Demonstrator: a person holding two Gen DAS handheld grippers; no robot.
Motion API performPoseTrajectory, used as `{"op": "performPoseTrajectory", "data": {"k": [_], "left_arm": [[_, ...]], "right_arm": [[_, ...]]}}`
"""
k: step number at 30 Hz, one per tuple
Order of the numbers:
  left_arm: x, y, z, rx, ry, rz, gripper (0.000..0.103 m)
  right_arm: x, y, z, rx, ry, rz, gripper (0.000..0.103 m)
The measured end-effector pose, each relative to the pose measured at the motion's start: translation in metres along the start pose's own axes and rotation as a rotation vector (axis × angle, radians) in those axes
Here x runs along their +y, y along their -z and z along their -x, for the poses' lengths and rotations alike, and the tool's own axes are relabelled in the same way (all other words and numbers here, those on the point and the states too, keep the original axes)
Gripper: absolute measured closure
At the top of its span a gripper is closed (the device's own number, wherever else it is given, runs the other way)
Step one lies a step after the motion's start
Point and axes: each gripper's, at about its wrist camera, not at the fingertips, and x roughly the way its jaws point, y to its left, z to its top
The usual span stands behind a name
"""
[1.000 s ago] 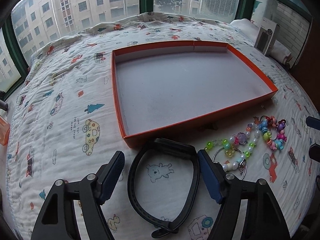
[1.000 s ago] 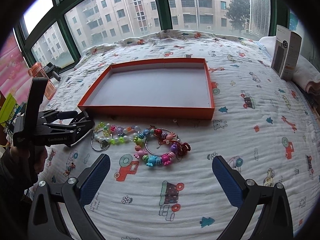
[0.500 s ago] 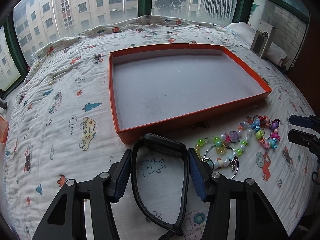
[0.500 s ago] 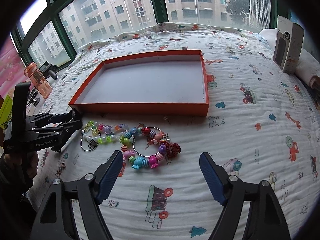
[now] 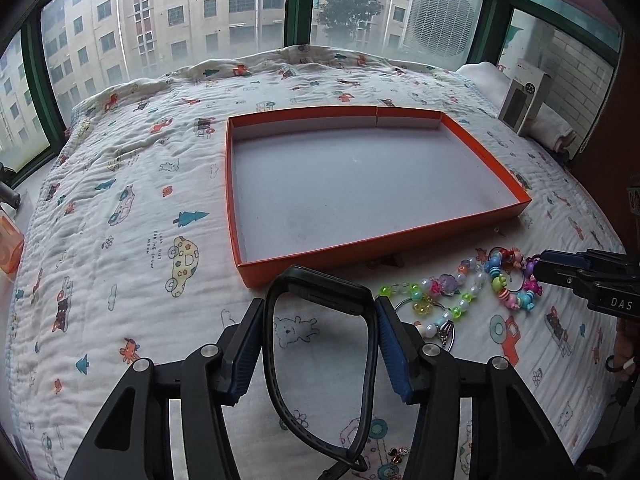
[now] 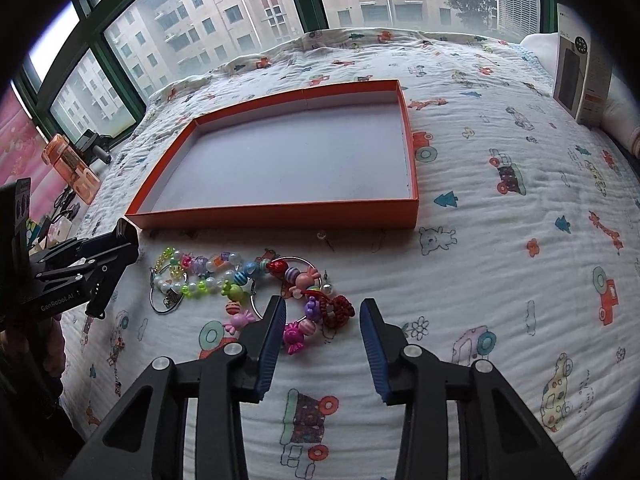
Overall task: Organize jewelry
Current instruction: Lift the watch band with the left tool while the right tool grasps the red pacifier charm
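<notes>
My left gripper (image 5: 320, 312) is shut on a black wristband (image 5: 320, 286); its blue pads press the band's two sides just in front of the orange tray (image 5: 400, 240). Several coloured bead bracelets (image 5: 444, 284) lie on the quilt to its right. In the right wrist view my right gripper (image 6: 322, 312) hangs low over the candy-bead bracelet (image 6: 300, 276), its jaws closing. The red knotted charm (image 6: 338, 312) and a few beads sit between the pads, which do not press them. The left gripper (image 6: 100, 264) shows at the left edge, the right gripper (image 5: 560, 272) at the right edge.
The tray (image 6: 280, 216) is shallow, with a white floor. A white carton (image 6: 580, 64) stands at the back right by rolled cloth. An orange bottle (image 6: 70, 168) sits on the left sill. A small pin (image 6: 324, 238) lies before the tray; a tiny trinket (image 5: 400, 452) lies near me.
The left jaws came in onto the wristband and raised it slightly. The right gripper sank toward the bead bracelets and its jaws narrowed from wide open to either side of the red charm.
</notes>
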Motion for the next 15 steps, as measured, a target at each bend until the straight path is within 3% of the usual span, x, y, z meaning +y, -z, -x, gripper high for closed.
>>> {"op": "performPoseTrajectory", "data": {"k": [9,15], "left_arm": [[0.0,0.004,-0.004,0.021,-0.009,0.01,0.045],[0.004,0.004,-0.002,0.02,-0.017,0.019,0.045]], "right_arm": [[0.012,0.005,0.009,0.004,-0.062,0.069,0.06],[-0.002,0.003,0.01,-0.001,-0.028,0.055,0.06]]}}
